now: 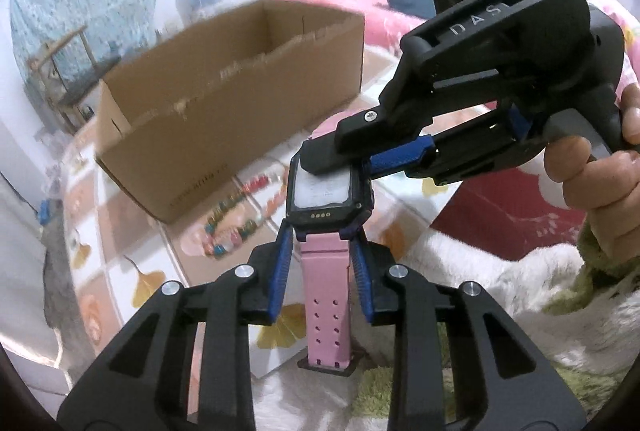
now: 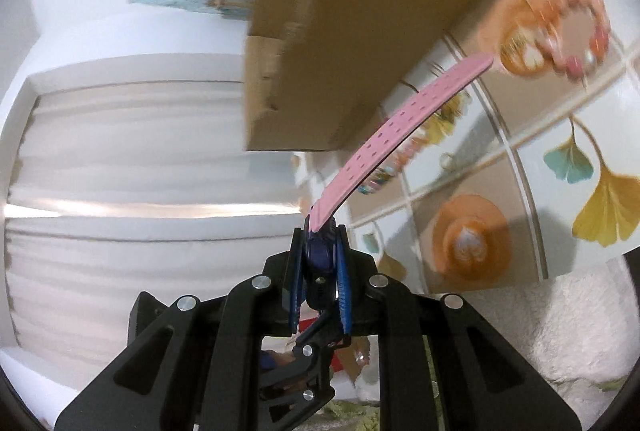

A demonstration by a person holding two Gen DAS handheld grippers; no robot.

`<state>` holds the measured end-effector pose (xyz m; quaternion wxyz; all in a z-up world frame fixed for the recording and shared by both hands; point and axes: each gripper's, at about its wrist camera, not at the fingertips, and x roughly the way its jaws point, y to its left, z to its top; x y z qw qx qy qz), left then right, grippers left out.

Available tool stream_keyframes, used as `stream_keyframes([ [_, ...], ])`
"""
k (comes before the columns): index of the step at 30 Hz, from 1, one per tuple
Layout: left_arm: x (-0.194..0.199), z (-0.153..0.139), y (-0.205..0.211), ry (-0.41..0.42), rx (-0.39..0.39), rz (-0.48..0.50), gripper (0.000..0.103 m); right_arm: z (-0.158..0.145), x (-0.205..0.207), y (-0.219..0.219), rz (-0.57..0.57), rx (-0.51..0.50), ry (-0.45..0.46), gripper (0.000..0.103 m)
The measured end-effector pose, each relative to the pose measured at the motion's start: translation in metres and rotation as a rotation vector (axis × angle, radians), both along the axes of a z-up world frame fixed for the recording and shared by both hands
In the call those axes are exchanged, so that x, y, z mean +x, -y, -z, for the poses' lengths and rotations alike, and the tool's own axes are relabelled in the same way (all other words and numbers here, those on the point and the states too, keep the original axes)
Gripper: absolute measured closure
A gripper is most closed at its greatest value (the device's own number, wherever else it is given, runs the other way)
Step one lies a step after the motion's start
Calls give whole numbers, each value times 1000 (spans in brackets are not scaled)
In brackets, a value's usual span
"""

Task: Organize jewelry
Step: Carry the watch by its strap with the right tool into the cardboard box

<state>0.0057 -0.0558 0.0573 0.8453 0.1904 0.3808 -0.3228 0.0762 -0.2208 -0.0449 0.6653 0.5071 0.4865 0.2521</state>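
Left gripper: your blue pads close on the pink strap where it meets the case of the smartwatch, gripping it from both sides. Right gripper: clamped across the watch's upper end, held by your hand; in the right wrist view its pads pinch the dark case edge, and the strap's free end reaches toward the cardboard box. Beaded bracelets: lying on the leaf-patterned cloth, just beside the box
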Motion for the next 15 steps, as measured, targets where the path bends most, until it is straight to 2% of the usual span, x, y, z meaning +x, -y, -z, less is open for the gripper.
stream_keyframes([
  [5, -4, -30, 9, 102, -21, -2, 75, -61, -2, 6, -2, -72, 156, 88],
  [8, 3, -57, 9, 178, -56, -16, 75, -97, -7, 23, -5, -117, 262, 88],
  [11, 22, -75, 8, 223, -79, -45, 74, -126, 9, 26, -13, -137, 342, 88],
  [13, 38, -83, 6, 238, -105, -95, 62, -134, 22, 30, -18, -134, 355, 88],
  [15, 49, -89, -3, 242, -142, -138, 51, -133, 47, 34, -22, -97, 324, 88],
])
